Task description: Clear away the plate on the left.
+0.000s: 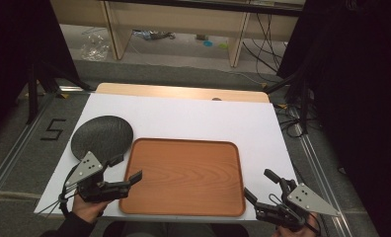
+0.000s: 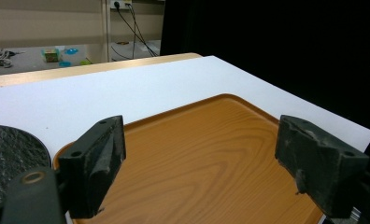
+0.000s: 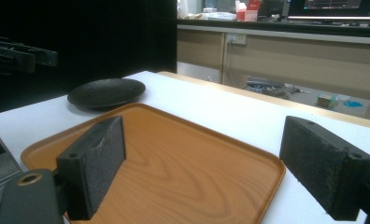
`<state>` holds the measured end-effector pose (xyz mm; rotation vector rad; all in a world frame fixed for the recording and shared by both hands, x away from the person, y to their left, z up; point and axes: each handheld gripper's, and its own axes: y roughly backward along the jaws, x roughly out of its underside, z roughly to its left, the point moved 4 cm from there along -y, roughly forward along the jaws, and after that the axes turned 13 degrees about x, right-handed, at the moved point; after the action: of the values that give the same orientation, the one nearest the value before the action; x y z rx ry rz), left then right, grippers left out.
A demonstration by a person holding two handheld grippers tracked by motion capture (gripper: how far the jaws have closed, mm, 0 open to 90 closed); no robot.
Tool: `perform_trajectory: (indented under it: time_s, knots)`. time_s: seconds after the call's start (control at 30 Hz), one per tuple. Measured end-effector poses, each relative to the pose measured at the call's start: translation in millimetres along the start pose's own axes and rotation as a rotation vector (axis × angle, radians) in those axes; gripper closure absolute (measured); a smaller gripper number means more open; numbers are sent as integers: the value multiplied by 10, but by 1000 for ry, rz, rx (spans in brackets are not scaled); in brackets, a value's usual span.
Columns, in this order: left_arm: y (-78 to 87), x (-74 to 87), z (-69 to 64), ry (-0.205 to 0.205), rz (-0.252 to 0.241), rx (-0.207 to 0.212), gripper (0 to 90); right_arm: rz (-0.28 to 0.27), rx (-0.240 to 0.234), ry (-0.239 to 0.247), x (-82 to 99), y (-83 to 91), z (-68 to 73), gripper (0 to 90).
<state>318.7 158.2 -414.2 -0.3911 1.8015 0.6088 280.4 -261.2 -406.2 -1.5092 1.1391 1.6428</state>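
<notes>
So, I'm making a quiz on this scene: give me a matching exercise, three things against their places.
Things:
1. black plate
2. wooden tray
3. right gripper

Places:
A. middle of the white table top, near edge
B. off the tray's right corner, near edge
C. left of the tray, on the white surface

Pairs: 1-C, 2-A, 3-B

A single mark can be read: a black number 5 [image 1: 53, 129], made of dark strips, lies on the grey floor [image 1: 16, 148] just left of the table's [image 1: 183, 116] white top, in the high view. It sits beside the metal rail that runs along that side. A screen [image 3: 335, 4] at the top of the right gripper view carries small lettering, too small and blurred to read.
</notes>
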Motion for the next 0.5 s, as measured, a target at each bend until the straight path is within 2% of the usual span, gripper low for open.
perform_trajectory:
  time_s: [0.17, 0.23, 0.5]
  knots:
    - [0, 3, 8, 0, 4, -5, 161, -3, 1, 3, -1, -2, -3, 155]
    - [3, 3, 15, 1, 5, -9, 161, 25, 2, 7, 5, 13, 0, 155]
    - [3, 9, 60, 14, 12, -24, 161, 19, -6, 8, 2, 10, 0, 155]
